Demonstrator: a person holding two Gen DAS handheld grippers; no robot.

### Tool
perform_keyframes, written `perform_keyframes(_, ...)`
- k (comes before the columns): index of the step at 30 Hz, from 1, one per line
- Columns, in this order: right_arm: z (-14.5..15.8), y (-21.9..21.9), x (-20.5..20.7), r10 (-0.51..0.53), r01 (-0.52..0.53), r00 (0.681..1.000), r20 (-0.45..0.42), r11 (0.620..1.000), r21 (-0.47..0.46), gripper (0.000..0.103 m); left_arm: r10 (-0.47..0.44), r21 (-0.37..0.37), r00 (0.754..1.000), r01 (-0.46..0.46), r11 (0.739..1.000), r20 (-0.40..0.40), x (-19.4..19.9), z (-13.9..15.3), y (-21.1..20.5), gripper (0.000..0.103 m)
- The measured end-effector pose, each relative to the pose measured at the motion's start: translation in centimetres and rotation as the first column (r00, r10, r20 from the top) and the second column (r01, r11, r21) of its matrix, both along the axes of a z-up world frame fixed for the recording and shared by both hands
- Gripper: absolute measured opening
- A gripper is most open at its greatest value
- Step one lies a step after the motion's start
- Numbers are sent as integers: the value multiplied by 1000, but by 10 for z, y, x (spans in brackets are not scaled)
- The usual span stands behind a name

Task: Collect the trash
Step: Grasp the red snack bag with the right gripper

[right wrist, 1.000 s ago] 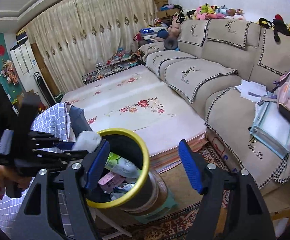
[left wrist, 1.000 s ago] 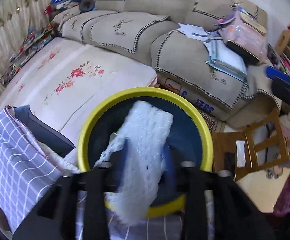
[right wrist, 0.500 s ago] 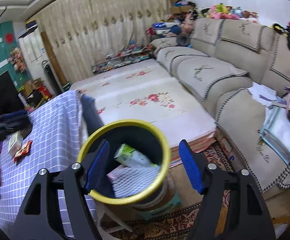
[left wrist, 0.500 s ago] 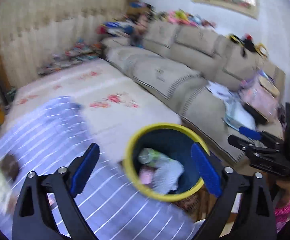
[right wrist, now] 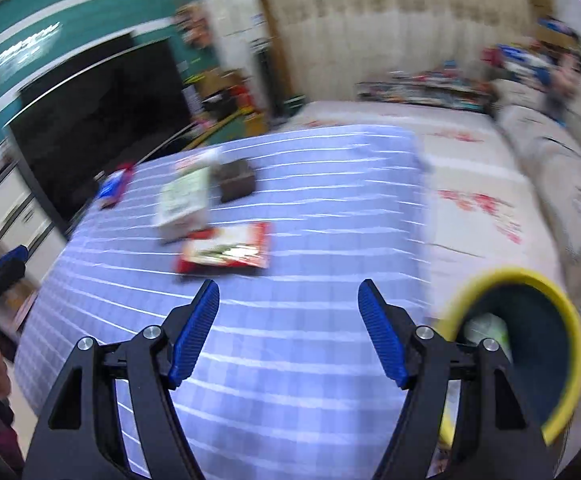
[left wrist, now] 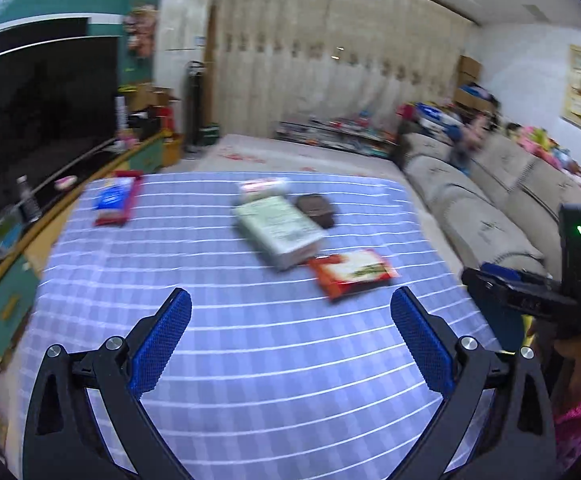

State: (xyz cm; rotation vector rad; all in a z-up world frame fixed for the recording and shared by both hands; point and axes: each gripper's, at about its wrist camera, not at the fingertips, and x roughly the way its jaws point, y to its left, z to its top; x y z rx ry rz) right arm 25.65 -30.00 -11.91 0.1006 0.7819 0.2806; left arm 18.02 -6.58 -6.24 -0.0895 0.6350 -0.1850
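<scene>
Both views face a table under a blue checked cloth [left wrist: 250,360]. On it lie a red snack packet [left wrist: 350,274] [right wrist: 226,254], a white and green box [left wrist: 280,230] [right wrist: 182,200], a dark brown flat item [left wrist: 314,210], a red and blue packet [left wrist: 116,202] and a white packet [left wrist: 262,186]. My left gripper [left wrist: 290,308] hovers over the near cloth, its jaws opening wide with nothing between them. My right gripper [right wrist: 288,300] is open and holds nothing, short of the red packet. The yellow-rimmed bin [right wrist: 510,272], with trash inside, stands at the right.
A black TV [left wrist: 42,112] on a low green cabinet runs along the left. A beige sofa [left wrist: 470,208] and a floral mat [right wrist: 478,200] lie to the right. Curtains and clutter fill the back wall. A hand in a pink sleeve [left wrist: 570,408] holds the right gripper.
The left gripper let the white foam net fall into the bin, opened wide and swung to the table. The right gripper also swung from the bin toward the table, its jaws unchanged.
</scene>
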Motion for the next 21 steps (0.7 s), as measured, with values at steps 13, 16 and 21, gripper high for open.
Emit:
perform_keyframes(13, -47, 63, 120, -27, -4, 978, -207, 989, -150, 86, -9, -53, 999, 7, 999, -38, -9, -22, 48, 98)
perform_keyframes(16, -57, 67, 119, -6, -27, 966, -259, 992, -125, 86, -5, -65, 999, 2, 998, -50, -8, -26, 51, 98)
perform_keyframes(21, -62, 77, 109, -26, -23, 968, -248, 981, -194, 73, -10, -76, 998, 6, 997, -64, -5, -30, 50, 98)
